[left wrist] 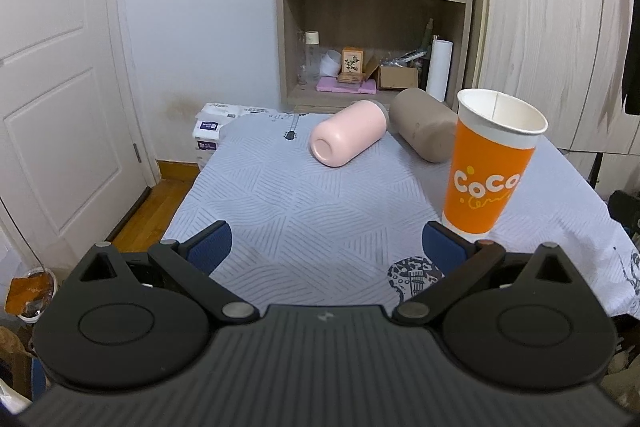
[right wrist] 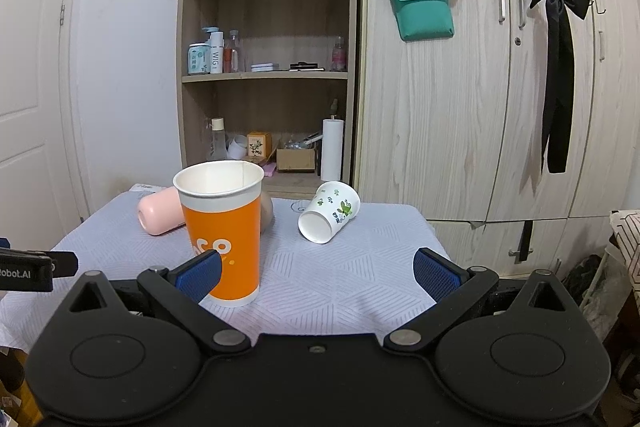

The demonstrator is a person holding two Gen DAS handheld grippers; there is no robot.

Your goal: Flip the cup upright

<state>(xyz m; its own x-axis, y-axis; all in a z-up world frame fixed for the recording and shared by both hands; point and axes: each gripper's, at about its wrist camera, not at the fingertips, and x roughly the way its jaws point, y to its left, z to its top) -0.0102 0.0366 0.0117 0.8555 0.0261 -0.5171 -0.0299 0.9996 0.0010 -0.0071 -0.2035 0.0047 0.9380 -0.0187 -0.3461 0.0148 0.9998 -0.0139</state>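
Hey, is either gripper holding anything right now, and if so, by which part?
Nothing is held. The left gripper and right gripper are both open with nothing between their fingers; the orange cup stands upright on its own.

Left gripper (left wrist: 327,247): jaws spread wide, blue pads (left wrist: 210,247) facing inward, nothing between them. Body level, pointing fwd. Right gripper (right wrist: 317,275): jaws likewise wide apart, blue pads (right wrist: 436,277) clear, no contact w/ anything. Body level, pointing fwd. Part of the left gripper shows at left edge of right wrist view, beside the right one.
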